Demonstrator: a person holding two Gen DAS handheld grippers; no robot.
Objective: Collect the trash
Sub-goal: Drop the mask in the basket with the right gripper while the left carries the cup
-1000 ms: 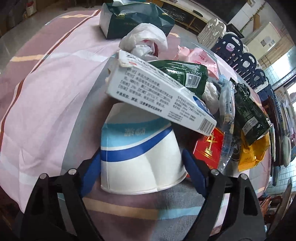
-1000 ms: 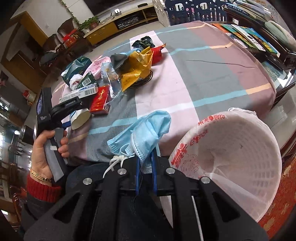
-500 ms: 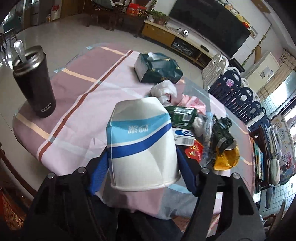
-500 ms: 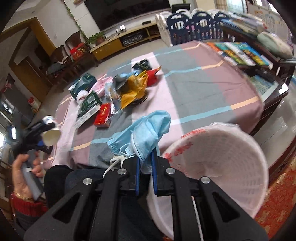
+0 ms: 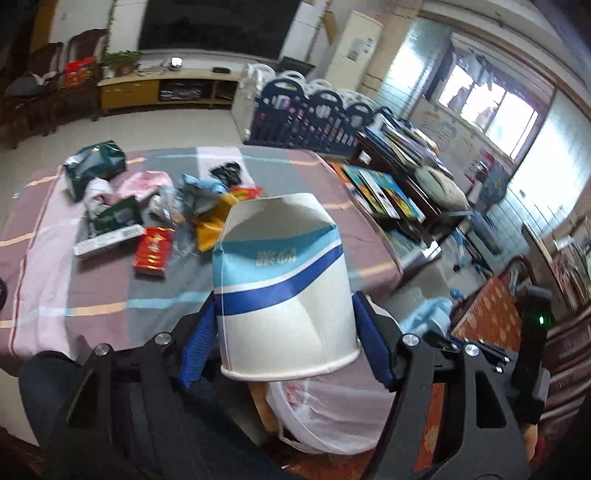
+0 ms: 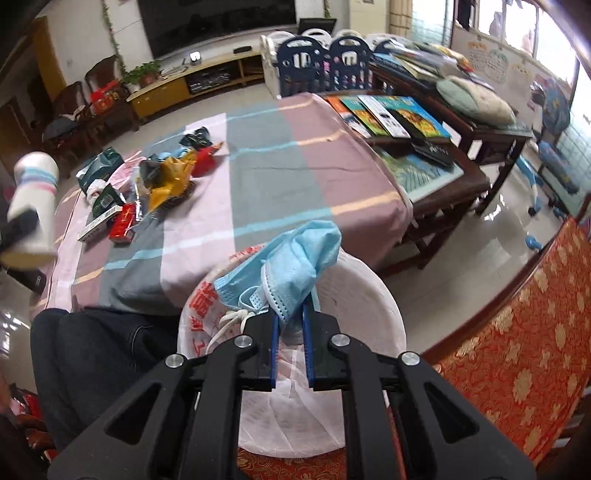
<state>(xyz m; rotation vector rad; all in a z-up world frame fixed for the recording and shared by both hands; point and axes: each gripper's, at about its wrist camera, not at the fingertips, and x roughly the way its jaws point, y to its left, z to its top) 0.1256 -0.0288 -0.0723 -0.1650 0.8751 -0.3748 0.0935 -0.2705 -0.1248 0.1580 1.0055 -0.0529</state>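
- Left gripper (image 5: 286,350) — clamped on a crushed paper cup (image 5: 282,284); lifted off the table since a second ago, now just above the lined bin (image 5: 332,417).
- Right gripper (image 6: 290,341) — pinched on a blue face mask (image 6: 291,269), carried over that bin's mouth.
- Table (image 6: 266,184) — wrappers and boxes (image 5: 147,221) remain; both loads look ready to drop.

Home living room, television (image 6: 218,22), low cabinet (image 6: 192,86), cloth-covered table (image 6: 280,173)
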